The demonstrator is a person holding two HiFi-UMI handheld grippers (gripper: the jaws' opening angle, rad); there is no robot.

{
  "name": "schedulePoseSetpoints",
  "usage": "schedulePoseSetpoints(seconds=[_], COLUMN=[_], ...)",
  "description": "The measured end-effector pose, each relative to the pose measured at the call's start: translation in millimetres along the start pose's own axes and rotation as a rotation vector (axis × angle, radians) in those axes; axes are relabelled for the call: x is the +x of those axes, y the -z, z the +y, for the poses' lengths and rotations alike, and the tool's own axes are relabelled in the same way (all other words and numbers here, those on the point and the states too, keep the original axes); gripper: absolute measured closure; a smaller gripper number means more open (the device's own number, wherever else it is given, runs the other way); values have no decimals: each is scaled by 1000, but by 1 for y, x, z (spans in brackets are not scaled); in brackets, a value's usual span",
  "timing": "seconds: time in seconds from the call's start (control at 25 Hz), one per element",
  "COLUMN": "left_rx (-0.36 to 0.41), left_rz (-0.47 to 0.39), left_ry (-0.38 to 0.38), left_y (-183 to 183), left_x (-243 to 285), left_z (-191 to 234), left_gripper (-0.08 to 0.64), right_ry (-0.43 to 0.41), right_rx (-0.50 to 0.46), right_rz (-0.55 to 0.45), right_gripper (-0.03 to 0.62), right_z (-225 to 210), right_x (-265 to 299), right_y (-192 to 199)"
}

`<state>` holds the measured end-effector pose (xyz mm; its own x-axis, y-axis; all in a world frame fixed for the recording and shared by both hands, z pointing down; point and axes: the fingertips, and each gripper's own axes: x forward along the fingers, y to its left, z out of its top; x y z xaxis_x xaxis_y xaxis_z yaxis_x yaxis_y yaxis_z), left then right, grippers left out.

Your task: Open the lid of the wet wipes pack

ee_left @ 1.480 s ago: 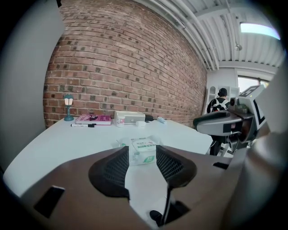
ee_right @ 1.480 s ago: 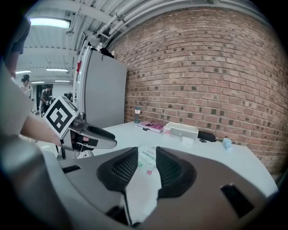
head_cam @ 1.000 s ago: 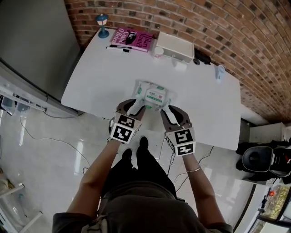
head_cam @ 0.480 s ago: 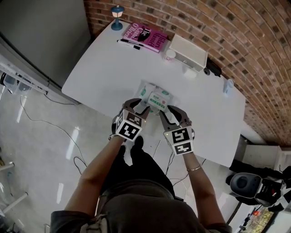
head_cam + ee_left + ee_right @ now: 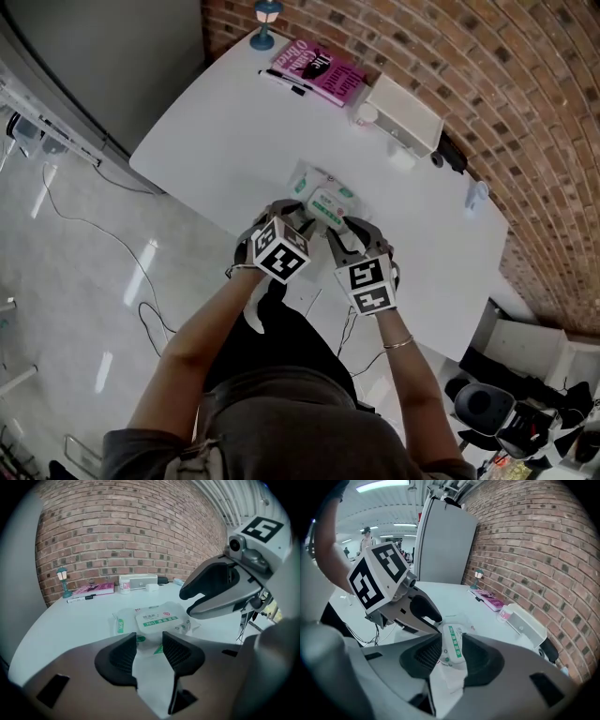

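Note:
The wet wipes pack (image 5: pixel 322 195) lies flat on the white table (image 5: pixel 216 141), its white lid with a green label (image 5: pixel 159 617) down. My left gripper (image 5: pixel 287 215) stands open at the pack's near left end, which shows just beyond its fingertips (image 5: pixel 149 641). My right gripper (image 5: pixel 341 229) is at the near right end, and its jaws have just been opening. The pack's lid (image 5: pixel 453 645) shows in the gap between them, with neither pad pressing on it. Each gripper sees the other beside the pack: the right gripper (image 5: pixel 224 591) and the left gripper (image 5: pixel 423 609).
At the table's far edge by the brick wall stand a small blue lamp (image 5: pixel 267 17), a pink book (image 5: pixel 319 66), a pen (image 5: pixel 290 82), a small jar (image 5: pixel 366 114), a white box (image 5: pixel 406 113) and a little bottle (image 5: pixel 477 195). A grey cabinet (image 5: pixel 103 56) stands left.
Both grippers have sunk and come closer to the pack's near end. The right gripper has rolled somewhat, and its jaws stand a little wider.

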<state>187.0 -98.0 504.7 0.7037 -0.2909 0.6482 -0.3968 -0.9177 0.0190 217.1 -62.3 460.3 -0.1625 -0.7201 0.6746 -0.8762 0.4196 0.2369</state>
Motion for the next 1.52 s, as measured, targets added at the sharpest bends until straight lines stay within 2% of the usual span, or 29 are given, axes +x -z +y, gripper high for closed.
schedulePoseSetpoints(seconds=[0.2,0.4,0.56,0.72,1.04,1.52], left_rx=[22,24,-5,-45,-109,-119], left_rz=[4,22,27,15,-18,-40], left_ry=[-18,-4,23,56,74,66], left_y=[1,5,5,5,4,3], left_x=[5,10,12,12,12,12], left_z=[0,-1,0,2,6,6], left_gripper=[382,387,391,394,405,420], right_ry=[-22,-46,-70,-66,-72,-90], right_rx=[-37,-79,-116,-195,-291,-347], right_rz=[26,63,95,124,190,297], right_gripper=[453,453,451,453,456,466], right_z=[-1,1,1,0,2,7], right_x=[8,19,26,31,39,54], right_y=[6,8,10,11,13,22])
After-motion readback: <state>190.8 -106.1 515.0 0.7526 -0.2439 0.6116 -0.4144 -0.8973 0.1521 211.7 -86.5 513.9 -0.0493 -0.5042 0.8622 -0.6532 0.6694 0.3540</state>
